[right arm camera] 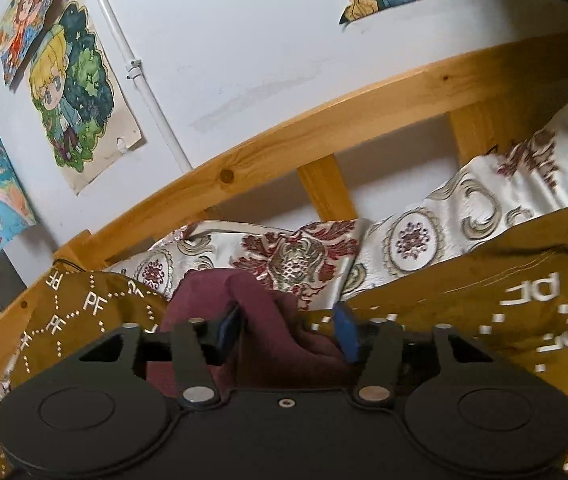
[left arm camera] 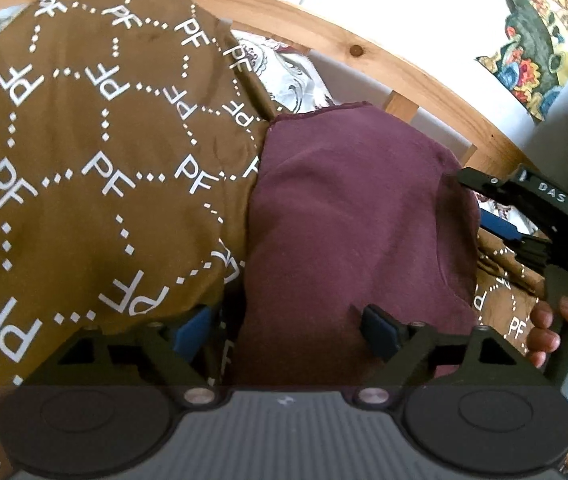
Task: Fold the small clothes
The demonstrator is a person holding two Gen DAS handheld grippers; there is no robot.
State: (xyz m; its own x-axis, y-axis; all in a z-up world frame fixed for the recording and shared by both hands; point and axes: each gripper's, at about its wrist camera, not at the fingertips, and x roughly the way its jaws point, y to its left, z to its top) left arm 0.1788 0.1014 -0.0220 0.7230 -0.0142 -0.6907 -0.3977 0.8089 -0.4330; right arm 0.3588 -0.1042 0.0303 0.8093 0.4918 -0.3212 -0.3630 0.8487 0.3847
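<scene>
A maroon garment [left arm camera: 348, 216] lies bunched on a brown cloth [left arm camera: 83, 152] printed with white "PF" letters. My left gripper [left arm camera: 288, 330] is open, its blue-padded fingers [left arm camera: 382, 330] spread wide around the garment's near edge, the left pad partly under the brown cloth. My right gripper [right arm camera: 288, 330] holds a raised fold of the maroon garment [right arm camera: 271, 320] between its blue pads [right arm camera: 344, 332]; the jaws stand fairly wide, with the fabric filling the gap. The right gripper also shows in the left wrist view [left arm camera: 532, 208], at the garment's right side.
A wooden bed rail [left arm camera: 364, 52] curves behind the clothes, with a patterned cream and red bedspread [right arm camera: 424, 236] below it. Cartoon posters [right arm camera: 75, 92] hang on the white wall. A person's hand [left arm camera: 564, 332] grips the right tool's handle.
</scene>
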